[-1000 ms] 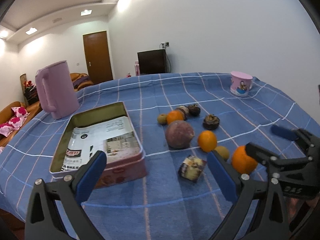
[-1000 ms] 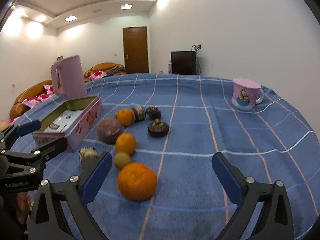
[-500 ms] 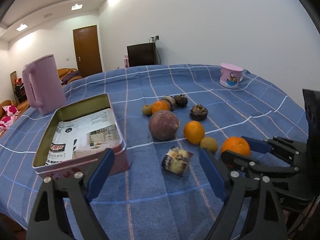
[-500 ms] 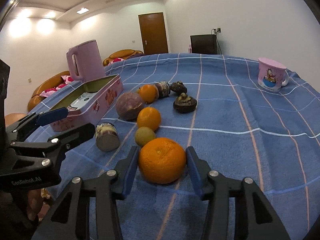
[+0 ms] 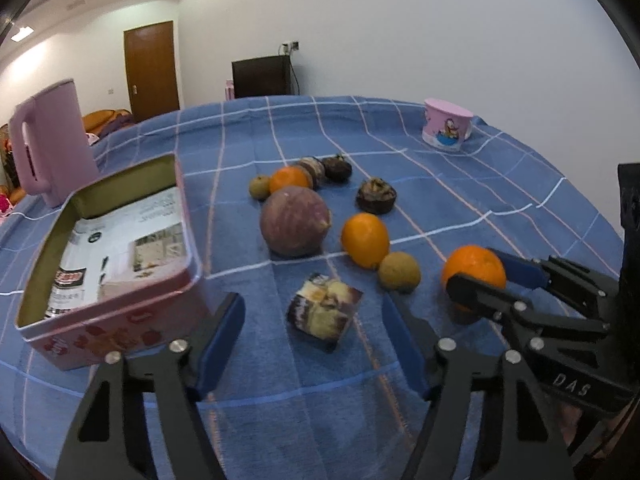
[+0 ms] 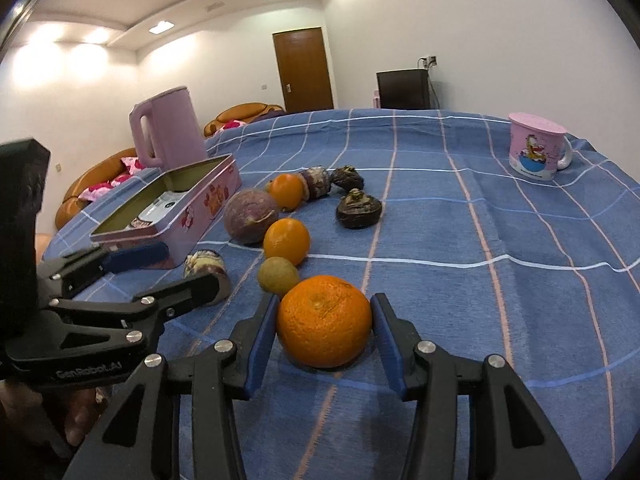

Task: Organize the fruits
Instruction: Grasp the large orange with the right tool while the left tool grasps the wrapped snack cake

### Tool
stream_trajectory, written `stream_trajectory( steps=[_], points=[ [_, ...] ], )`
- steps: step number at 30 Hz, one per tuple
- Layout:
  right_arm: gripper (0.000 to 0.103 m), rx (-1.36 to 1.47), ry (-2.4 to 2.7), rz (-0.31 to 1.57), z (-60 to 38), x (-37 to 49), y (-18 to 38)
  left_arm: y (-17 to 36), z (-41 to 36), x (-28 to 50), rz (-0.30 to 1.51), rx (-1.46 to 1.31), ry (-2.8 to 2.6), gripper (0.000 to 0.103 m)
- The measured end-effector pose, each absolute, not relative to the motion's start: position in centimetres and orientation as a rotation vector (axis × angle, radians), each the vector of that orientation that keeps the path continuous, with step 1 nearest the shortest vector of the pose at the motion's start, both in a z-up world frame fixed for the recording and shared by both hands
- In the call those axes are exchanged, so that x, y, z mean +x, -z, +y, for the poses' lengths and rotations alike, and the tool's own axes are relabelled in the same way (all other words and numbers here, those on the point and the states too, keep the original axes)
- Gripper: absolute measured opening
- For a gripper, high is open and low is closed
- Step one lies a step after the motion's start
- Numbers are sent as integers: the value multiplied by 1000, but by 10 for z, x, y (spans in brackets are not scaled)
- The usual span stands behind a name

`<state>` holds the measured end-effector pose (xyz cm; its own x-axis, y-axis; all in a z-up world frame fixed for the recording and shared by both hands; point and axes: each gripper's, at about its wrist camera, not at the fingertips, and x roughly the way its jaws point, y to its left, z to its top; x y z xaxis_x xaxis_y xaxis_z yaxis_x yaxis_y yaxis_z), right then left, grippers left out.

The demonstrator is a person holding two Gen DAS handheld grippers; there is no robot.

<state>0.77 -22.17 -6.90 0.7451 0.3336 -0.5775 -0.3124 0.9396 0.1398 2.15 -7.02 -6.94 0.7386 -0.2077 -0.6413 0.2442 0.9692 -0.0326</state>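
Several fruits lie in a loose row on the blue checked tablecloth. My right gripper is shut on a large orange, which rests on the cloth; the orange also shows in the left wrist view. My left gripper is open around a cut purple-and-yellow fruit piece, with both pads apart from it. Beyond lie a small brown-green fruit, a smaller orange, a big purple fruit and dark mangosteens. An open pink tin stands at the left.
A pink jug stands behind the tin. A pink cartoon mug stands at the far right of the table. The tin holds a printed paper lining. Sofas and a door are beyond the table's far edge.
My right gripper has come forward and closed its fingers onto the large orange. My left gripper has moved in and narrowed around the cut fruit piece.
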Motion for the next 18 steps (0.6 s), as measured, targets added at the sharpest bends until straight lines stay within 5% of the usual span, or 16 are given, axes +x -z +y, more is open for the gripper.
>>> stream_trajectory(
  steps=[2,6,18],
  points=[
    [49,42,-352,635,-224,8,68,71,-72,24,704,56,255,66],
    [49,40,-359,631,-222,7,68,77,-72,29,736,45,275,42],
    [49,26,-382,604,-213,5,62,70,-61,21,689,26,261,41]
  ],
)
